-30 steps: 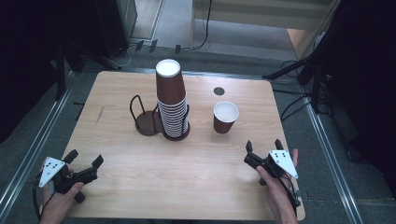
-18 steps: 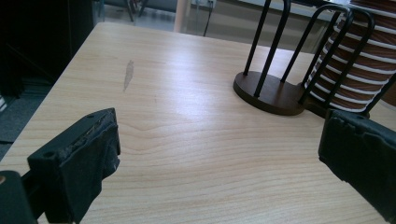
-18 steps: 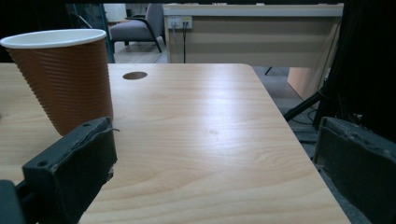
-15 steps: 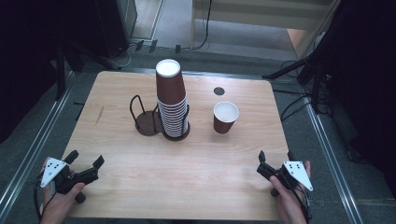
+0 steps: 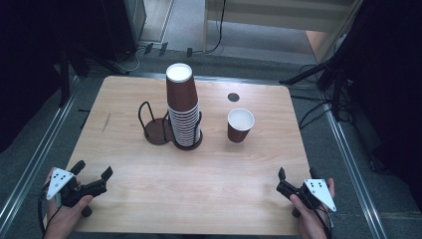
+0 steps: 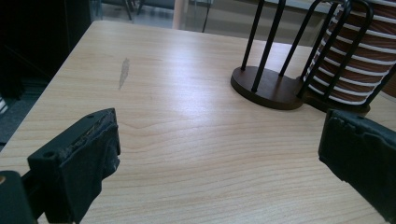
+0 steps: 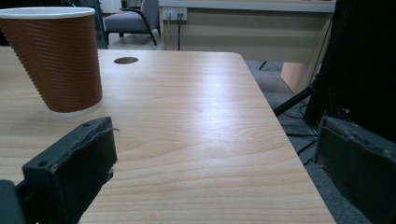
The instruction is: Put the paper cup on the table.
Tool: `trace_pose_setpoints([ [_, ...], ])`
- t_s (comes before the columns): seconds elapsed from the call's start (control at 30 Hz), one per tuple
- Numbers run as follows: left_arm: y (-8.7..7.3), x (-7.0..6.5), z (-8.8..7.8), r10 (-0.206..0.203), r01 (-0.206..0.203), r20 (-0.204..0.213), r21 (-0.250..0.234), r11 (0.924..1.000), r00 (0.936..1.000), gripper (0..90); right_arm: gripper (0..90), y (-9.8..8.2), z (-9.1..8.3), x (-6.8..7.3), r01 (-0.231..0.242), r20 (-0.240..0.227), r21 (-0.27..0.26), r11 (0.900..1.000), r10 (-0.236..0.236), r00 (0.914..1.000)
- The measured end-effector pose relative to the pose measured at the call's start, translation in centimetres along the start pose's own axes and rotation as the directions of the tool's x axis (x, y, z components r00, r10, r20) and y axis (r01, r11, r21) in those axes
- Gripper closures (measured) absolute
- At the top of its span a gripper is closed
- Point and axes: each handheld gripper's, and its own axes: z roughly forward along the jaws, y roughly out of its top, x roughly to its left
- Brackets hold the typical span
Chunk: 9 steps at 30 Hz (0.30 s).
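Note:
A tall stack of ribbed brown paper cups (image 5: 182,109), turned upside down, stands in a black wire holder (image 5: 158,130) at the table's middle. A single brown cup (image 5: 240,125) stands upright to its right. My left gripper (image 5: 93,168) rests open at the near left corner, held by a hand. In the left gripper view, the left gripper (image 6: 219,154) has wide-apart jaws that frame bare wood, with the holder's base (image 6: 266,87) and the stack (image 6: 359,60) ahead. My right gripper (image 5: 296,173) is open at the near right edge. In the right gripper view, the single cup (image 7: 58,58) is ahead on the left.
The wooden table (image 5: 129,94) has a small round hole (image 5: 233,97) behind the single cup and a grey scuff (image 5: 106,122) on its left. Tripod legs and cables (image 5: 318,79) stand on the floor to the right. Metal rails run along both sides.
My right gripper has drawn back toward the near right corner of the table, staying open. The left gripper and the cups have not moved.

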Motion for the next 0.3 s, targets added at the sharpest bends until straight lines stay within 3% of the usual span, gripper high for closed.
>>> trace_pose_setpoints([
  [0.3,0.03,0.03,0.05,-0.004,0.004,-0.005,0.007,1.0,1.0,0.0,0.0,-0.01,-0.03,-0.09,0.0,-0.003,0.001,1.0,0.0,1.0],
])
